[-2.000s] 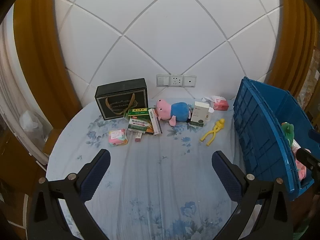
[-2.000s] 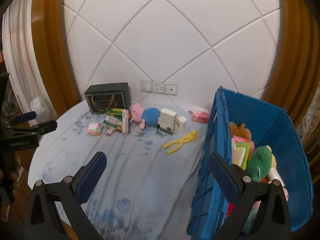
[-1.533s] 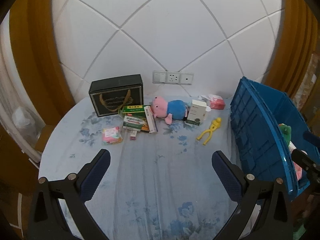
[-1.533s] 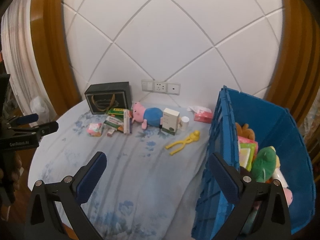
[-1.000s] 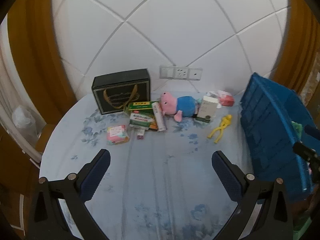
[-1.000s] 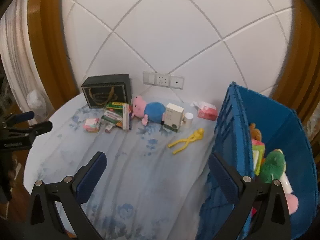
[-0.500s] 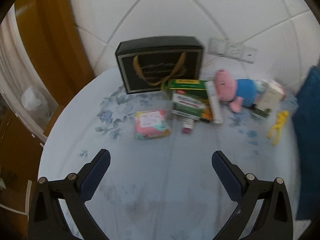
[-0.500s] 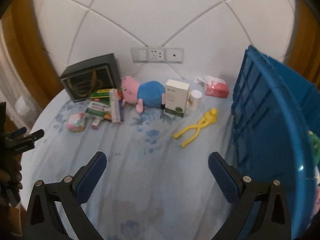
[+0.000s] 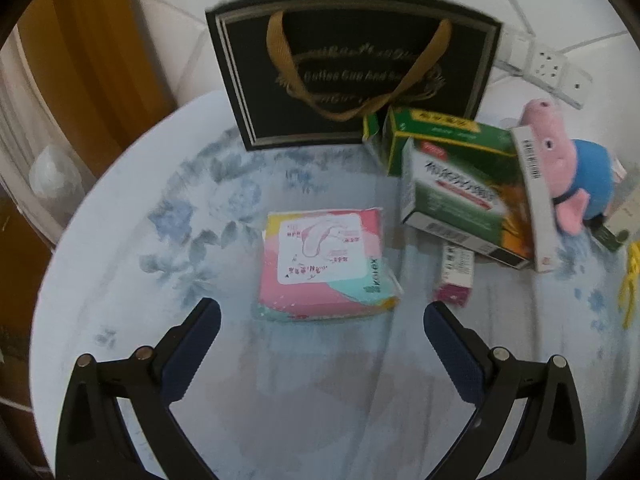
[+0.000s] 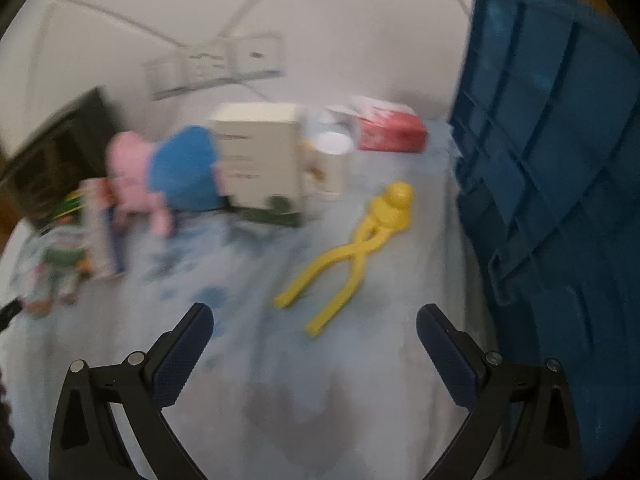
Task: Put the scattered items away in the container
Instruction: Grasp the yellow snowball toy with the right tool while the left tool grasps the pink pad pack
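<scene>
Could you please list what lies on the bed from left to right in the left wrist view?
pink sanitary pad pack → small magenta box → pig plush → yellow plastic tongs, only partly seen at the right edge.

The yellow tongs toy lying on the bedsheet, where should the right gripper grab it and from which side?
Take the yellow tongs toy across the narrow neck where its two arms cross, just below the round head. It lies flat, its arms splaying toward the right gripper, whose jaws are wide open, so come straight down from above. The spread arms are probably too far apart to pinch together.
</scene>
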`<action>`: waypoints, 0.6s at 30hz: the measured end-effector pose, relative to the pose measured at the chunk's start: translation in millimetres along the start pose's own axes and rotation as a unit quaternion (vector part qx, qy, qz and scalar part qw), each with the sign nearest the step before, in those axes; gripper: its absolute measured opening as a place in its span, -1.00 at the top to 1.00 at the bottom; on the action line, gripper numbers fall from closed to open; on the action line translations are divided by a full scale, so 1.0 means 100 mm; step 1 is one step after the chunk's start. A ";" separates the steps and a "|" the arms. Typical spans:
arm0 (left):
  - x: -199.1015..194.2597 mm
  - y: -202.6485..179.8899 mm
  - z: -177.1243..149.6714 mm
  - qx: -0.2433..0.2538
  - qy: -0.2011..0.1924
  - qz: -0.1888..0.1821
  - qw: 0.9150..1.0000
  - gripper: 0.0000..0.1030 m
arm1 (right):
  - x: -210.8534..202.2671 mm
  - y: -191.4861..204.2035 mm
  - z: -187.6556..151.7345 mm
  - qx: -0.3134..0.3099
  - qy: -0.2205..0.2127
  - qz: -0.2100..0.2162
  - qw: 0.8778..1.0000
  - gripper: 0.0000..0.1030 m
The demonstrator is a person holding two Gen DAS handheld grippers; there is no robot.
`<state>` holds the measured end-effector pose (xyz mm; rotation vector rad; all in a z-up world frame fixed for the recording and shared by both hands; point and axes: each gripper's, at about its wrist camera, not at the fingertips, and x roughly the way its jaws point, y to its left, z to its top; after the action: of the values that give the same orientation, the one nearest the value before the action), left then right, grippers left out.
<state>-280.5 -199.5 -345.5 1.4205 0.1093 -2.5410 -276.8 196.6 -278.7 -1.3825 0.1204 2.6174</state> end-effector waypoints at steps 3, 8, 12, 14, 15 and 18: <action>0.18 0.00 0.01 -0.008 0.000 0.003 1.000 -1.00 | 0.37 -0.16 0.09 0.024 0.007 -0.017 1.000 -1.00; 0.39 -0.01 0.13 -0.017 -0.003 0.021 1.000 -1.00 | 0.90 -0.29 0.19 0.040 0.024 -0.038 0.998 -1.00; 0.54 -0.04 0.23 -0.013 -0.004 0.029 0.999 -1.00 | 1.14 -0.40 0.30 0.062 0.020 -0.049 0.997 -1.00; 0.61 -0.06 0.24 -0.039 -0.004 0.045 0.998 -1.00 | 1.26 -0.46 0.38 0.067 0.024 -0.058 0.996 -1.00; 0.64 -0.07 0.24 -0.040 -0.005 0.050 0.998 -1.00 | 1.31 -0.49 0.41 0.070 0.023 -0.062 0.995 -1.00; 0.78 -0.11 0.19 -0.032 0.005 0.065 0.997 -1.00 | 1.44 -0.58 0.47 0.088 0.031 -0.064 0.994 -1.00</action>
<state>-338.4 -204.6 -402.1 1.3701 0.0950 -2.4039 -382.7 277.8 -370.2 -1.3623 0.2557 2.3979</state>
